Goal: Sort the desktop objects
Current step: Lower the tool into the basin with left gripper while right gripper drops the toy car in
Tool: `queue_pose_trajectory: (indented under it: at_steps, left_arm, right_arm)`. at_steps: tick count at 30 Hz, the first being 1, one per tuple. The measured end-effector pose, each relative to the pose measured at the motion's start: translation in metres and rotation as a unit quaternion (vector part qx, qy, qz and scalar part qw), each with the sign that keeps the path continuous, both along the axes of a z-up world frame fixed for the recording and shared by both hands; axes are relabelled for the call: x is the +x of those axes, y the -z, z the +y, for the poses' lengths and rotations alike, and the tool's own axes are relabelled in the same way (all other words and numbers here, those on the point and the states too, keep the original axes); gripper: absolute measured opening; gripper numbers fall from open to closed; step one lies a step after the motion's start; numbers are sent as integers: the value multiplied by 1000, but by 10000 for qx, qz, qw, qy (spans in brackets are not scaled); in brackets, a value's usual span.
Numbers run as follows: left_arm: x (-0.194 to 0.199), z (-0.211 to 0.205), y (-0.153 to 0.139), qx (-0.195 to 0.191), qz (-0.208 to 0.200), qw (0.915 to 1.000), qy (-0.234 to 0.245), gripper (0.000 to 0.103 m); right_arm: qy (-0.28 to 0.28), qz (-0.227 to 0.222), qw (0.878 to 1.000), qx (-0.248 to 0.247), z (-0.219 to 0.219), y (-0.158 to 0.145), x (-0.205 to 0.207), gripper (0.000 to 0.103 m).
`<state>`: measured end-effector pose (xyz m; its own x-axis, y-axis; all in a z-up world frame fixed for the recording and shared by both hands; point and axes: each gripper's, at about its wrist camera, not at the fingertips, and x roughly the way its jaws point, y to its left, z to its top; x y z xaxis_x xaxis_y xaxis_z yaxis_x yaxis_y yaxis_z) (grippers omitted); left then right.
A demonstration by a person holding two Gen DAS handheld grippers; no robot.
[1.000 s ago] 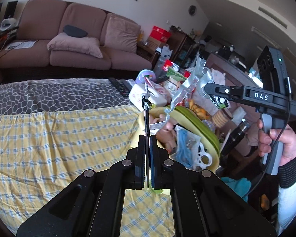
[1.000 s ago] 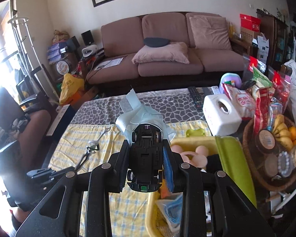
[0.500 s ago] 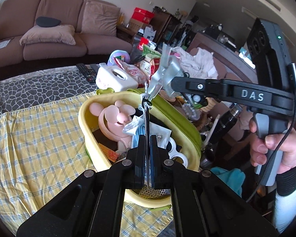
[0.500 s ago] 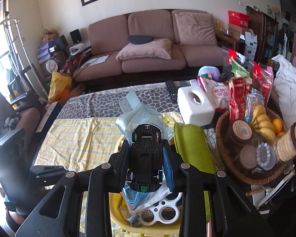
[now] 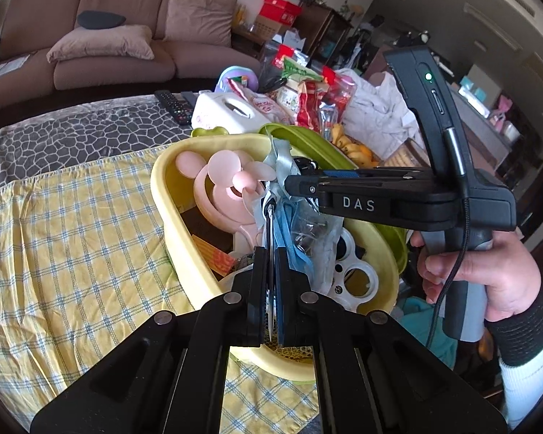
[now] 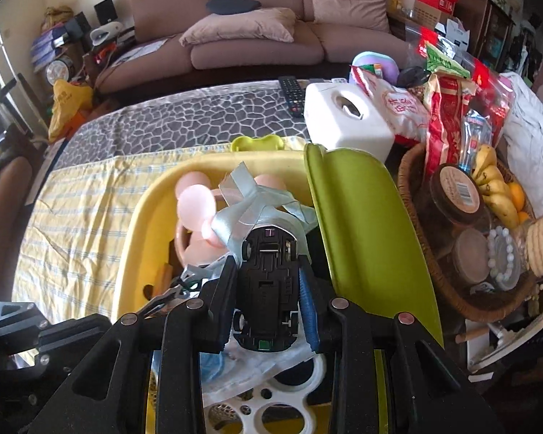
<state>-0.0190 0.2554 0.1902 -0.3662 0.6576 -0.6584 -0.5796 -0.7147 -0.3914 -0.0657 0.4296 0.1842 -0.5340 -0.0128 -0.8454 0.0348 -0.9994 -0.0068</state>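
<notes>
Left tool [image 5: 270, 253]: pressed together on a thin metal piece [image 5: 269, 217], over yellow bin [image 5: 170, 195]. Right tool [image 6: 268, 282]: pinching upturned toy car [image 6: 268, 289] with silver tape [image 6: 242, 202], above same bin on table [image 5: 72, 253]; pink fan [image 5: 228, 195] inside

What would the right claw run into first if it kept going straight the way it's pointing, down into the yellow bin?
Probably the pink mouse-eared plastic fan lying in the yellow plastic bin, though depth is unclear; the black toy car it holds would touch first.
</notes>
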Motion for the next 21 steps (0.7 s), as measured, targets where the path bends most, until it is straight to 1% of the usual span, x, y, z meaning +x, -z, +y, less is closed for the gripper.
queue_pose_trajectory:
  at_steps: [2, 5, 7, 8, 12, 17, 20, 21]
  left_arm:
    - [2, 4, 1, -67, 30, 10000, 26, 4]
    - [2, 13, 9, -117, -110, 9998, 95, 7]
    - [5, 14, 12, -63, -158, 9998, 99, 20]
    - [7, 13, 11, -54, -133, 9999, 83, 23]
    - [13, 9, 6, -36, -93, 9999, 112, 27]
    - [21, 5, 2, -125, -39, 9998, 157, 28]
    - [26, 15, 4, -252, -60, 9993, 261, 27]
    - [27, 20, 5, -289, -85, 9991, 307, 26]
  right_arm:
    - [52, 27, 9999, 129, 1, -1, -4, 31]
    - [43, -43, 9997, 224, -3, 2, -12, 32]
    - [36, -70, 9997, 240, -6, 2, -13, 35]
    - [9, -33, 9999, 155, -8, -1, -11, 36]
    - [-19, 181, 9997, -147, -6, -18, 0, 41]
    - [-121, 402, 9983, -403, -4, -41, 17, 41]
    - [-187, 453, 9977, -476, -6, -48, 26, 41]
    - [-211, 461, 9975, -483, -7, -50, 29, 41]
